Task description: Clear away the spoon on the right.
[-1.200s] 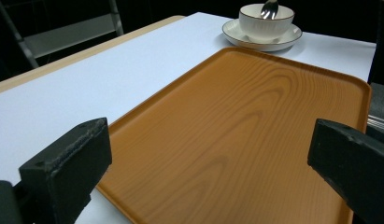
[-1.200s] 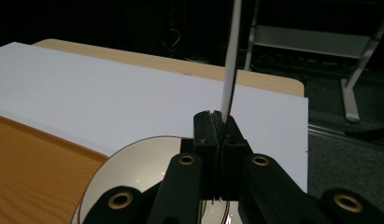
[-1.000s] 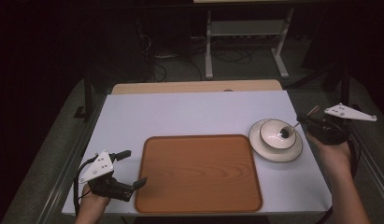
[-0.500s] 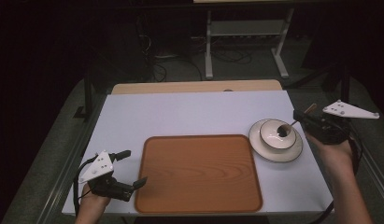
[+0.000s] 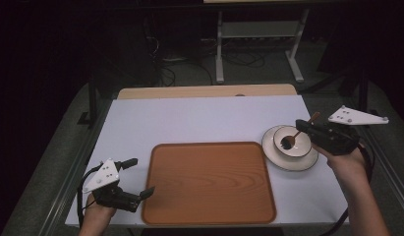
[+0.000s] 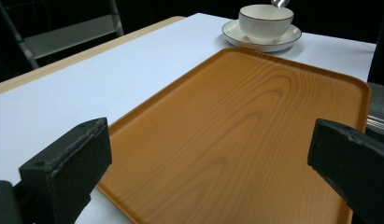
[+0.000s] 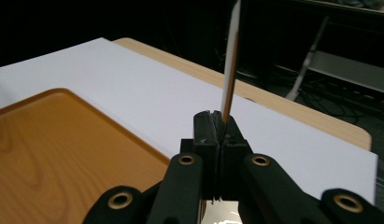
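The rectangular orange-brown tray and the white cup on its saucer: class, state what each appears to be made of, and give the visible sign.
The rectangular orange-brown tray looks like wood, or a wood-print laminate: flowing grain lines under a smooth satin sheen. The white cup with a dark rim and its white round saucer look like glazed ceramic: glossy, even white surfaces, with fine ribbing on the cup's wall.

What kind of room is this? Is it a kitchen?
Probably not a kitchen. It looks like a lab or workshop: a white work table in a dark room, loose cables on the floor behind it, and a bare metal stand.
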### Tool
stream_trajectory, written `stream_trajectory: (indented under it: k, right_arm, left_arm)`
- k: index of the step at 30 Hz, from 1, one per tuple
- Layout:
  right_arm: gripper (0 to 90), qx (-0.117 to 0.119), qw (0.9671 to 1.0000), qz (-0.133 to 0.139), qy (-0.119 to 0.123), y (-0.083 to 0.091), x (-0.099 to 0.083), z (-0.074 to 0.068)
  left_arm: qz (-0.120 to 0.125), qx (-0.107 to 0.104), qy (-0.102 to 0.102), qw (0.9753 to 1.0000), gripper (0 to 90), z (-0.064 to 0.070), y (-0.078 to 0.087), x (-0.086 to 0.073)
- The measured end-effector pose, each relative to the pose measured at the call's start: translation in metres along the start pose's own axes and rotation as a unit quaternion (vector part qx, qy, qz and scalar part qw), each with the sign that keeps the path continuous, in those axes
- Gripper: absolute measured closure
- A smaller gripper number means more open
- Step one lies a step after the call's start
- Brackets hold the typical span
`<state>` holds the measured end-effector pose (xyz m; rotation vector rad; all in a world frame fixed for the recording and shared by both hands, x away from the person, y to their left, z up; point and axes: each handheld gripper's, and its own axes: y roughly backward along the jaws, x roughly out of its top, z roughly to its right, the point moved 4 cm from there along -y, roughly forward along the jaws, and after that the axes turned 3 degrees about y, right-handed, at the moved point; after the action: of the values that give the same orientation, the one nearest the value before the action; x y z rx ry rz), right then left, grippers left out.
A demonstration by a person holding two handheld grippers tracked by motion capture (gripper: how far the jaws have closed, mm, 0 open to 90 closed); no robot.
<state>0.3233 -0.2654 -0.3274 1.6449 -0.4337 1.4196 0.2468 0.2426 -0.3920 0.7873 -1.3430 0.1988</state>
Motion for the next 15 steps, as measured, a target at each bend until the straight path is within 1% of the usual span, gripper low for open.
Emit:
stream_trajectory:
  k: [7,15]
  right_arm:
    - [87.8,0.025,0.9995,-0.012,0.014,-0.007,0.0,-0.014]
    - [87.8,0.056,0.9974,-0.031,0.035,-0.02,-0.002,-0.031]
  left_arm:
    - [-0.001,0.0,-0.001,1.0,0.0,0.001,0.0,0.0]
    - [-0.001,0.0,-0.001,1.0,0.0,0.0,0.0,0.0]
